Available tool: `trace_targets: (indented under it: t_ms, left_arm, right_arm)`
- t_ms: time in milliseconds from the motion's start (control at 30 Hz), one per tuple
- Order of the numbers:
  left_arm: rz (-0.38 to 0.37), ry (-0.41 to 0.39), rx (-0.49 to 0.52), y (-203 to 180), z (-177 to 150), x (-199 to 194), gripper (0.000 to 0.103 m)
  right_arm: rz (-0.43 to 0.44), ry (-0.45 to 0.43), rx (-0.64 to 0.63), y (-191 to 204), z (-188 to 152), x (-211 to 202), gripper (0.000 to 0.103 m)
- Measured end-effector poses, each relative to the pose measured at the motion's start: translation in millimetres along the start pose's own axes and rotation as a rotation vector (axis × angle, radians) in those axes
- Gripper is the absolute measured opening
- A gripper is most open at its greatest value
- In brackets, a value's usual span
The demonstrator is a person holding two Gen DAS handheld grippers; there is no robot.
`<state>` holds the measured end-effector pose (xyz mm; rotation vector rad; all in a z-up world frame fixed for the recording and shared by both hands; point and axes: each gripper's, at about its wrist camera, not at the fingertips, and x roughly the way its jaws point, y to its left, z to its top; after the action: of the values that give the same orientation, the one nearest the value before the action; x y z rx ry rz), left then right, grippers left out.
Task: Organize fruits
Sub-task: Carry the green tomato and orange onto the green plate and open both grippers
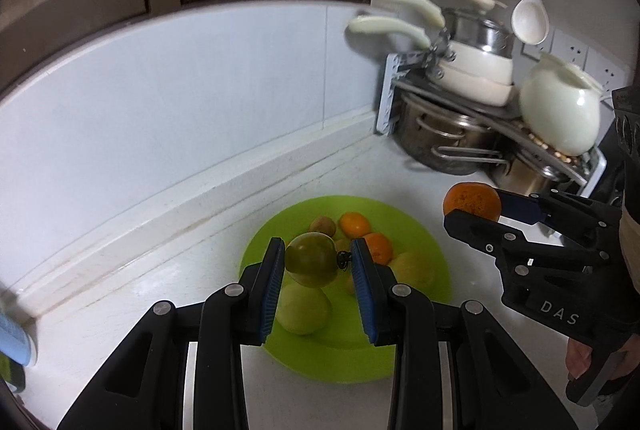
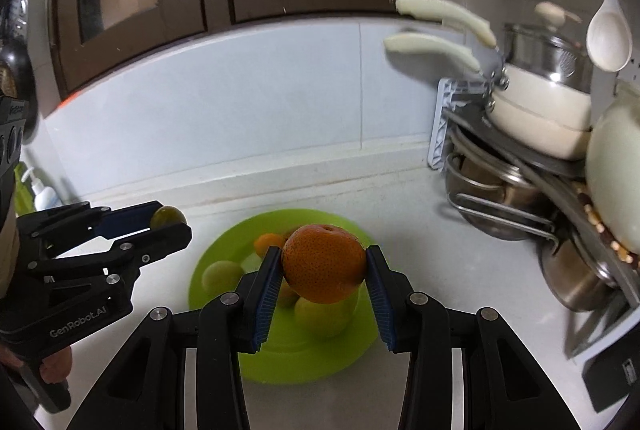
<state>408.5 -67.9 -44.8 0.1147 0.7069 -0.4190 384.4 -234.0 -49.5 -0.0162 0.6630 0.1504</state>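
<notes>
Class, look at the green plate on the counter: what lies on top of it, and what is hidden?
On the green plate lie oranges and yellow-green fruits. The left gripper, holding a green fruit, covers some, so no exact count is possible.

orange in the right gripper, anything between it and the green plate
Nothing visible blocks it. The orange hangs over the green plate, but fruit already piled there leaves little bare room directly below.
</notes>
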Motion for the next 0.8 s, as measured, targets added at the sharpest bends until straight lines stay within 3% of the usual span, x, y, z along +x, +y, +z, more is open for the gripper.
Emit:
trace_targets:
  t_ms: [400, 800]
  left_arm:
    - [-0.014, 0.085, 0.002, 3.0, -5.4, 61.5, 0.034]
    - [-0.030, 0.113, 0.005, 1.6, -6.7, 75.2, 0.036]
  right_arm:
    - [0.006, 0.082, 0.025, -14.9, -9.0, 53.9, 0.042]
    - [0.007, 0.119, 0.040, -22.7, -9.7, 71.8, 0.043]
